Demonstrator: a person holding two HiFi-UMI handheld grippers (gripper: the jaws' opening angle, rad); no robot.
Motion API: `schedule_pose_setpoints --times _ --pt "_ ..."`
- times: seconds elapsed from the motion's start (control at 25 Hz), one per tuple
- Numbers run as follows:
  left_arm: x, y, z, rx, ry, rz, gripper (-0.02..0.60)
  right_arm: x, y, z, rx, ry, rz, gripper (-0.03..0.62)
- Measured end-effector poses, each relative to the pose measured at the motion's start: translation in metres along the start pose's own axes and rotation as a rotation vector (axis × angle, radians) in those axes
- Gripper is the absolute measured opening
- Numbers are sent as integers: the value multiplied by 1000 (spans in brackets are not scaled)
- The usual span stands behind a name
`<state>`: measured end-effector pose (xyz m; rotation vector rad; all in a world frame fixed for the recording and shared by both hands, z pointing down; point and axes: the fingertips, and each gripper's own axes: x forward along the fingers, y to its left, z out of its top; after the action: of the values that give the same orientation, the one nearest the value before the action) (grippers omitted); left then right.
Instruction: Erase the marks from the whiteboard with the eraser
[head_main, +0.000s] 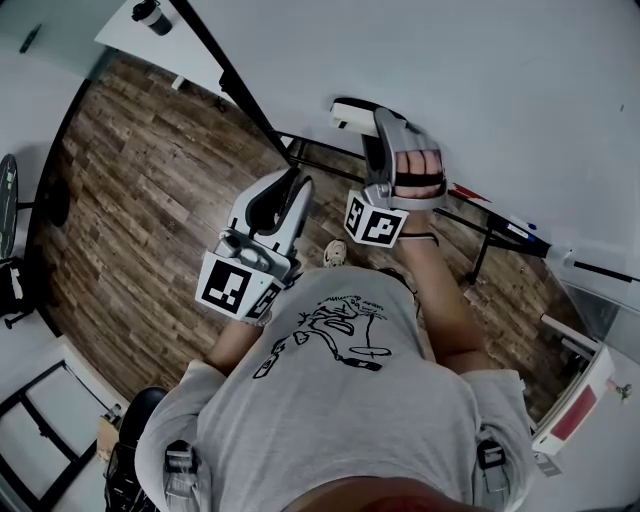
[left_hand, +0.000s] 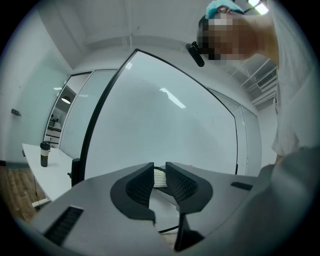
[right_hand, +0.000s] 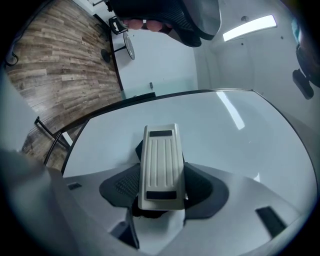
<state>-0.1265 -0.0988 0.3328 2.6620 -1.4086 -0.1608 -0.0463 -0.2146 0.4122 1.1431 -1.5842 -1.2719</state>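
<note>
Right claw is clenched on the eraser, gripped across its sides. The ribbed back faces you and the length sticks out ahead of the claw, so the underside can meet the whiteboard just beyond it. I can't confirm contact. No marks show ahead of the claw, so sweep and check. Left claw is slightly parted and holds nothing. It's parked off to the side, likely to keep clear of your stroke.
</note>
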Motion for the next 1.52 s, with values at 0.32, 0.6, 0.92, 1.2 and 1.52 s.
schedule_pose_setpoints --times 0.32,0.6,0.92,1.2,1.52 --pt "0 1 0 3 3 14 82 4 36 4 -33 -26 70 259" --pt "-1 1 2 3 2 29 82 6 67 5 -47 -30 149 259" --pt "-4 -1 4 5 -4 39 82 3 77 10 -7 -13 260 259" --pt "-4 -8 6 9 -13 24 81 -13 3 30 65 -58 130 259" --pt "-4 -10 8 9 -21 11 81 -14 -72 17 124 -31 -15 259"
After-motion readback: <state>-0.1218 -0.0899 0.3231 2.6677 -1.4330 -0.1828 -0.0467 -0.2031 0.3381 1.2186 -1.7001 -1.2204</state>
